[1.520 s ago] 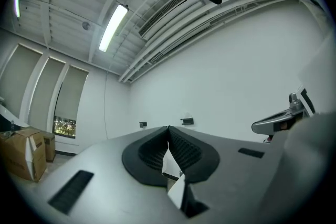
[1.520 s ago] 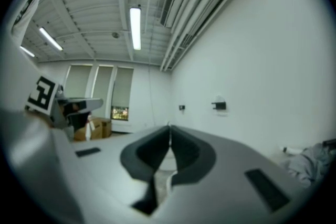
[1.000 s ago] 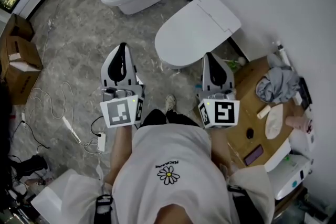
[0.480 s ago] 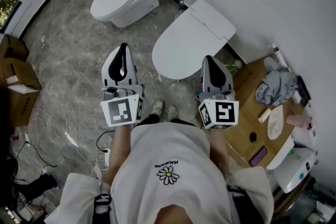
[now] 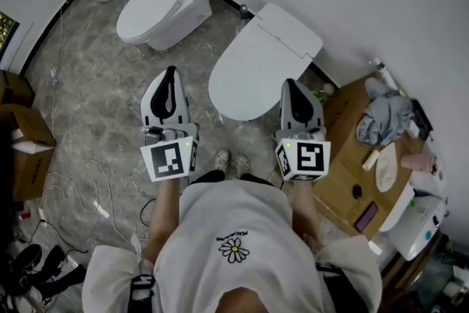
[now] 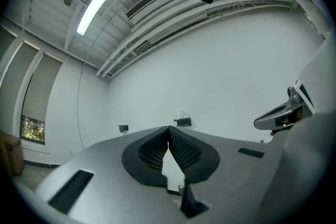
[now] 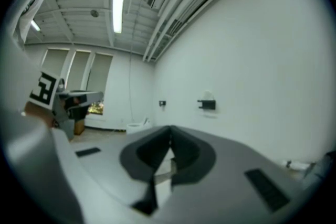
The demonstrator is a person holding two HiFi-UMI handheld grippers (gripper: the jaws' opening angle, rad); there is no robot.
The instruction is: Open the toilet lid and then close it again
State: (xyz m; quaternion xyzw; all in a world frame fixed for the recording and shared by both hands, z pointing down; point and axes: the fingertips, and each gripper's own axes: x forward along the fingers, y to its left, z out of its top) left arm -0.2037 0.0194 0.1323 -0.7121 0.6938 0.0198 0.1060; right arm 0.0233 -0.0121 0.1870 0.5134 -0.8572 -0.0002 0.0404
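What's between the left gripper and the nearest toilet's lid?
Head view: only a strip of bare marbled floor shows between the left gripper and the closed toilet lid.

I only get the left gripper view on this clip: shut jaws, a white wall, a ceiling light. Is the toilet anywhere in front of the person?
Observer: Yes. The head view shows a toilet just ahead of the person, its lid down.
Operator: Where do the grippers sit relative to it?
Observer: The right gripper points past the lid's near right edge. The left gripper is off to the lid's left, above the grey floor. Neither looks to be touching it.
Operator: Is the right one carrying anything?
Observer: No. The right gripper view shows its jaws together with nothing between them.
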